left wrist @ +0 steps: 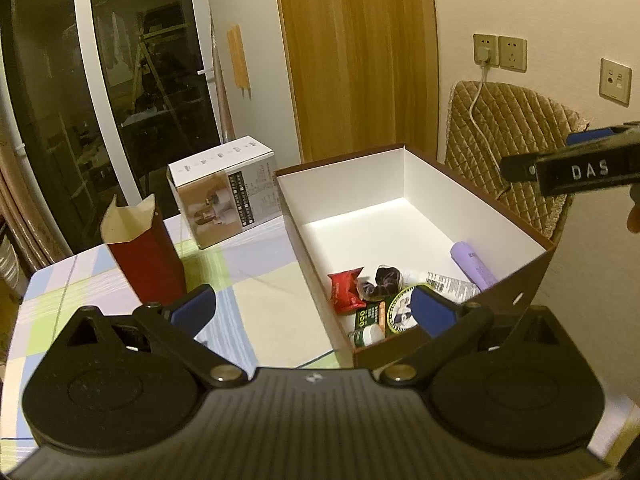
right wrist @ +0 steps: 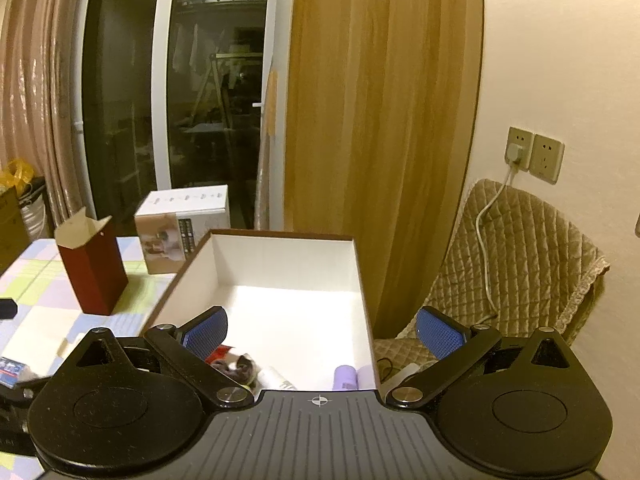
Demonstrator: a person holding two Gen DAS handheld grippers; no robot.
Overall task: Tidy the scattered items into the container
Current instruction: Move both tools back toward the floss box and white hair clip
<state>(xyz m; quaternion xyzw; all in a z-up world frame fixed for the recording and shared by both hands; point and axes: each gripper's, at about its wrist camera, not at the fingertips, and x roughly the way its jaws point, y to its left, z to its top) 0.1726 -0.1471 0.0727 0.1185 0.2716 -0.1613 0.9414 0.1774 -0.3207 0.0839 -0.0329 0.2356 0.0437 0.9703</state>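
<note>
- Brown box [left wrist: 532,276] with white inside sits on the checked tablecloth [left wrist: 256,280]; the right wrist view hides its near end.
- Left gripper [left wrist: 312,312] and right gripper [right wrist: 322,330]: both spread wide, holding nothing.
- Purple tube [left wrist: 474,264], red packet [left wrist: 344,286], dark scrunchie [left wrist: 384,278] lie inside; green tin [left wrist: 400,308] shows only from the left.

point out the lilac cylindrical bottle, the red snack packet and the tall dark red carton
lilac cylindrical bottle [left wrist: 473,265], left wrist view, mid body
red snack packet [left wrist: 345,290], left wrist view, centre
tall dark red carton [left wrist: 147,262], left wrist view, front face
</note>
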